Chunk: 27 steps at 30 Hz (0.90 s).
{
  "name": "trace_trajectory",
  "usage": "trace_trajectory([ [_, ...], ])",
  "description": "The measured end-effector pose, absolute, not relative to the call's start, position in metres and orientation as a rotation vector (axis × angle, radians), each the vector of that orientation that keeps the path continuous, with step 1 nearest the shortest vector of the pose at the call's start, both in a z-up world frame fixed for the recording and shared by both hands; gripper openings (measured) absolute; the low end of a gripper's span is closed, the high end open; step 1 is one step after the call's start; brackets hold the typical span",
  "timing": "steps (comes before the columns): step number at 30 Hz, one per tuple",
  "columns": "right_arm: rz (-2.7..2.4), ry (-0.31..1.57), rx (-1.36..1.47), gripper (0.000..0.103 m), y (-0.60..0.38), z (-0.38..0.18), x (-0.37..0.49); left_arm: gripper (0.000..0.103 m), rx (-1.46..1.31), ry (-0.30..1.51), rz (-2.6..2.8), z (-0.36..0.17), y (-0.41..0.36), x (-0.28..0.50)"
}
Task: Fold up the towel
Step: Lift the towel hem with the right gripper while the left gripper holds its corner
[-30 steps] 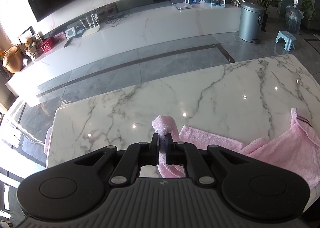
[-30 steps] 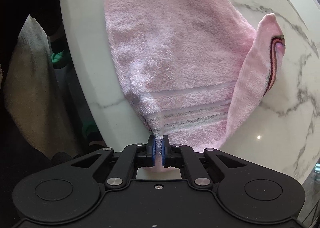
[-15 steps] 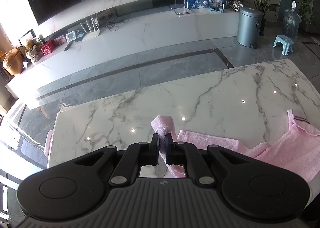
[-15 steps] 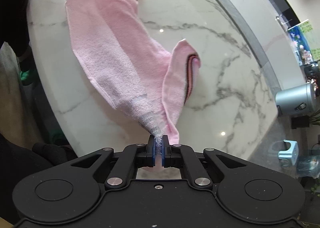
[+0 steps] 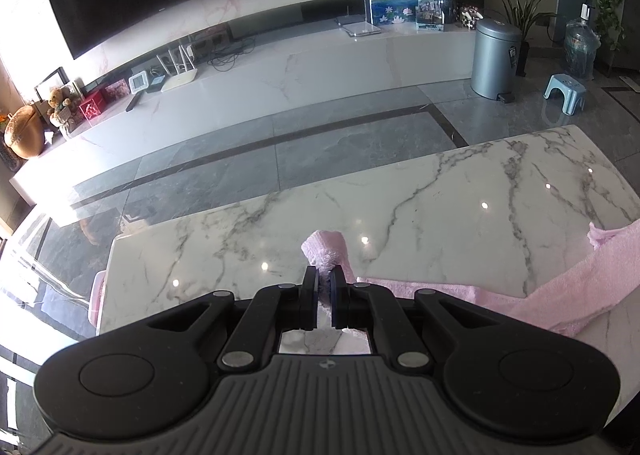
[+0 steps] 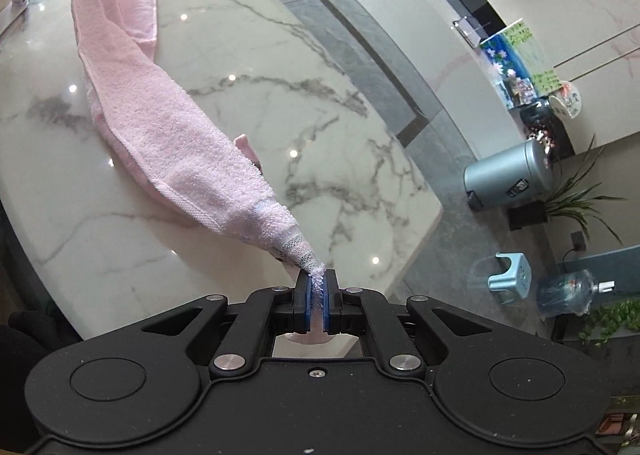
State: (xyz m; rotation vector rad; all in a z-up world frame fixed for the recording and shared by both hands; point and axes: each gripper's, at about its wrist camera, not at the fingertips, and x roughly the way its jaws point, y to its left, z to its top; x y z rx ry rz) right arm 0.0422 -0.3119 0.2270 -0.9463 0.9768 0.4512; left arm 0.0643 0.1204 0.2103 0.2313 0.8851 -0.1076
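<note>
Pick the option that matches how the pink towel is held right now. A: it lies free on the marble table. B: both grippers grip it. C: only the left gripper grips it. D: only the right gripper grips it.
B: the left gripper and the right gripper each pinch an end of the towel.

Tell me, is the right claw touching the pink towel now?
Touching. The right wrist view shows the right claw shut on a bunched corner of the pink towel, the cloth pressed between its blue pads.
</note>
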Motion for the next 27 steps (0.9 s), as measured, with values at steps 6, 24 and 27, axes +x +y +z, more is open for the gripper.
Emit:
trace_trajectory([
  [6, 0.412, 0.951, -0.93, 0.003, -0.315, 0.238, 0.075, 0.004, 0.236, 0.895, -0.103, 0.209, 0.118, 0.085],
  [24, 0.192, 0.745, -0.879, 0.003, -0.309, 0.307, 0.204, 0.005, 0.21, 0.783, -0.024, 0.26, 0.12, 0.167],
  [27, 0.159, 0.707, -0.859, 0.003, -0.312, 0.324, 0.215, 0.005, 0.199, 0.734, -0.01, 0.279, 0.121, 0.171],
])
